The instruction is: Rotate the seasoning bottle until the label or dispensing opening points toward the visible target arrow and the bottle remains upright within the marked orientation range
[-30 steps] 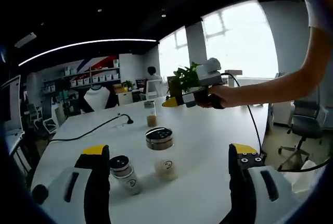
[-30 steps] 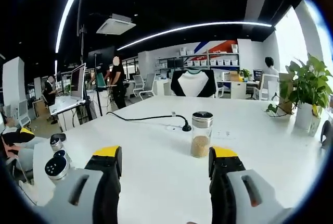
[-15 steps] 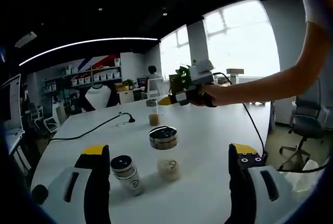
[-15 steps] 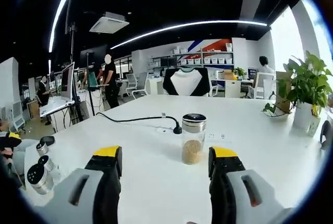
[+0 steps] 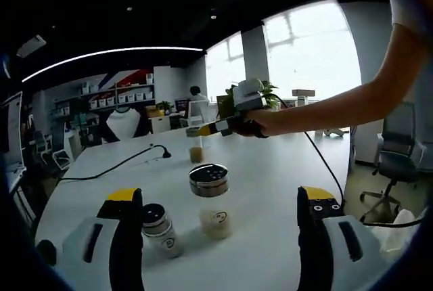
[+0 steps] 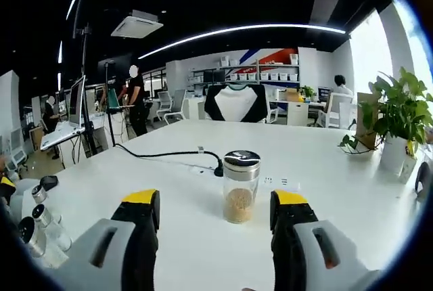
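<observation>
1. the right gripper (image 6: 213,216) is spread, with nothing between its jaws. the seasoning bottle (image 6: 240,186) stands upright on the white table (image 6: 325,189), ahead of the jaws and roughly between their lines, not touching either one.
2. the left gripper (image 5: 220,216) is also spread and holds nothing. in the left gripper view, a wide jar (image 5: 211,199) and a small shaker (image 5: 159,230) stand near its jaws; the shaker sits just beside the left jaw.
3. in the left gripper view, the right gripper appears held out over the table near the far seasoning bottle (image 5: 195,149).
4. risk: no target arrow or orientation marking can be made out on the table. rotating without locating it may leave the opening pointing the wrong way.
5. risk: the seasoning bottle is tall and narrow. a jaw that closes off-centre, or meets one side first, will likely push it over or slide it.
6. risk: a grip high on the metal cap (image 6: 241,160) may turn the cap rather than the glass body.
7. risk: a black cable (image 6: 162,154) ends just beside the seasoning bottle. a sweeping jaw could snag it and drag it into the bottle.
8. risk: a potted plant (image 6: 396,125) stands well apart to the right; it is an unlikely obstacle.
9. risk: the left gripper may knock the small shaker if it shifts sideways.
</observation>
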`<state>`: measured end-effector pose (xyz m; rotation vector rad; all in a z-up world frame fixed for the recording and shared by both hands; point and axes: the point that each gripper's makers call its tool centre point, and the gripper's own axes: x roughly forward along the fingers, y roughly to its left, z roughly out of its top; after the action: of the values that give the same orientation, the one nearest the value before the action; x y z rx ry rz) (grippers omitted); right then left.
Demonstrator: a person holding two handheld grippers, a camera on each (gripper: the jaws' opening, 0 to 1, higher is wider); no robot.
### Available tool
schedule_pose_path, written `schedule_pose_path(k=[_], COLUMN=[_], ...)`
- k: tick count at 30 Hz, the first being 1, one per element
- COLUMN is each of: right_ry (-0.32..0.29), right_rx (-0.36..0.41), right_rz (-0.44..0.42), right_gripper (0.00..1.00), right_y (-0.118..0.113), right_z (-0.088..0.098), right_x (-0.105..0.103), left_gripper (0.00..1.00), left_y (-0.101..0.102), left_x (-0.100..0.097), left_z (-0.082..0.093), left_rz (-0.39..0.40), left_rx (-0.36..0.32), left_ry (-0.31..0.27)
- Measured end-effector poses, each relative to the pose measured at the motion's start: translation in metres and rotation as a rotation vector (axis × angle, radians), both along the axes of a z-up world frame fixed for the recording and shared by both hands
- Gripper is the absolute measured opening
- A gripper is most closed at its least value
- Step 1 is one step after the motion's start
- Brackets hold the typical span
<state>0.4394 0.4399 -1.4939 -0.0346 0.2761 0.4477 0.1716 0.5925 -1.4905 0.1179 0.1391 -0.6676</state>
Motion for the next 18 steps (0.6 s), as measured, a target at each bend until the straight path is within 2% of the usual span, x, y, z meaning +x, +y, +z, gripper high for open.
schedule_pose_path(k=[6, 11, 18], right_ry=[-0.009, -0.001, 0.021], right_rx=[0.005, -0.013, 0.000], right_rz=[-0.011, -0.009, -0.037], right_gripper=[0.65, 0.64, 0.61], right_y=[0.002, 0.006, 0.002], right_z=[0.006, 0.002, -0.008], right_x=[0.019, 0.035, 0.058], left_gripper=[1.00, 0.99, 0.99], left_y=[0.001, 0.002, -0.001], left_x=[0.004, 0.008, 0.010], left_z=[-0.002, -0.003, -0.004], left_rz=[-0.002, -0.002, -0.015], left_rx=[0.008, 0.003, -0.001], left_ry=[0.005, 0.014, 0.022])
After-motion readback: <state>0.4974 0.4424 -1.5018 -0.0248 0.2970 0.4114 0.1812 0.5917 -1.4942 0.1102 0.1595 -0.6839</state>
